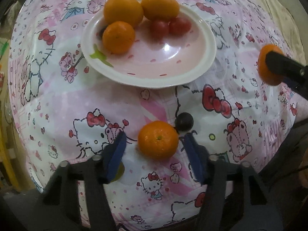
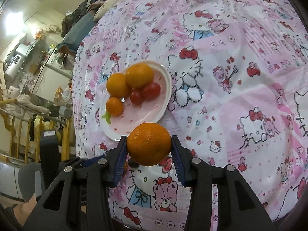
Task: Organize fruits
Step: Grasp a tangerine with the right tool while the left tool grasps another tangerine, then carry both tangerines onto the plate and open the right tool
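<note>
Right gripper (image 2: 149,149) pinches 1 orange (image 2: 148,144) above the cloth, near the pink plate (image 2: 165,100). Left gripper (image 1: 156,146) is spread around a tangerine (image 1: 158,140) lying on the Hello Kitty tablecloth (image 1: 57,100), beside a dark grape (image 1: 184,121). Plate holds 3 oranges and 2 tomatoes (image 1: 170,26).

The cloth (image 1: 57,104) is white and pink, printed with cartoon cats, red bows and pink bears. The plate (image 1: 209,44) has a white rim and pale pink middle (small red flecks, a green leaf at its left). Oranges (image 1: 123,9) are orange, tomatoes (image 1: 159,28) red, and a ball (image 1: 184,121) lower centre is black.
</note>
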A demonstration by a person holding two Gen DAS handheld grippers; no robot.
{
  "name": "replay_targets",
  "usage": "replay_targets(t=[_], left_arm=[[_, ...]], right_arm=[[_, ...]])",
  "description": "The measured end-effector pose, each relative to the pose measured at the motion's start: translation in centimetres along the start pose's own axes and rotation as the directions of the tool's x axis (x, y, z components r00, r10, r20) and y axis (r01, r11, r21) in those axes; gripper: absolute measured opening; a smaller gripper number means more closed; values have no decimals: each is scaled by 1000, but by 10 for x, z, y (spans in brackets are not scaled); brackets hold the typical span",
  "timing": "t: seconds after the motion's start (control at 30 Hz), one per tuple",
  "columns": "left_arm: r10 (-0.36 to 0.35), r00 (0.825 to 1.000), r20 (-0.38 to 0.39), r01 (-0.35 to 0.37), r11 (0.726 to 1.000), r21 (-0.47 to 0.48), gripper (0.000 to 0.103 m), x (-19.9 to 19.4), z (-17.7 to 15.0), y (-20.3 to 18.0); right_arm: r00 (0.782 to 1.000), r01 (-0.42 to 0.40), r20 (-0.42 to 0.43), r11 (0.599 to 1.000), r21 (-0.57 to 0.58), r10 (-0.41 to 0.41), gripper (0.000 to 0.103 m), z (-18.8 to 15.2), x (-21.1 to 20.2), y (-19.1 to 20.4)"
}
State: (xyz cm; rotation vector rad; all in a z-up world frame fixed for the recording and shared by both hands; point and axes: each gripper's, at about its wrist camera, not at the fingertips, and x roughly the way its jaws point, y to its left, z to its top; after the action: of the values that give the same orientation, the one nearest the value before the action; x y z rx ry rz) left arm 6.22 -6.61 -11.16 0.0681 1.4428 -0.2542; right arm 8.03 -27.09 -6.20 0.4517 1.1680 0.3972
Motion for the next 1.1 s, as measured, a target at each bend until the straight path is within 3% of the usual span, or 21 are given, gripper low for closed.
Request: replay_targets(t=[0.03, 0.17, 0.47, 0.7, 0.9, 1.1], left_arm=[[-5, 1000, -3, 5, 1000, 7, 38, 0, 0, -1], [24, 999, 24, -25, 999, 28, 37, -7, -2, -6], [-25, 996, 88, 27, 999, -18, 37, -31, -5, 15], [-15, 985, 170, 27, 997, -68, 37, -48, -12, 30], [24, 966, 258, 6, 993, -118, 37, -67, -6, 40], [52, 927, 371, 3, 989, -148, 37, -103, 12, 53]], right_arm=[[1000, -2, 2, 1000, -3, 2, 46, 0, -1, 0], [1000, 1, 0, 1000, -15, -1, 46, 1, 1, 3], [1000, -3, -8, 1000, -22, 3, 46, 3, 7, 11], [1000, -3, -15, 998, -64, 2, 46, 6, 16, 26], [1000, -10, -14, 998, -56, 9, 46, 6, 13, 23], [999, -29, 42, 1000, -10, 30, 46, 22, -5, 9]])
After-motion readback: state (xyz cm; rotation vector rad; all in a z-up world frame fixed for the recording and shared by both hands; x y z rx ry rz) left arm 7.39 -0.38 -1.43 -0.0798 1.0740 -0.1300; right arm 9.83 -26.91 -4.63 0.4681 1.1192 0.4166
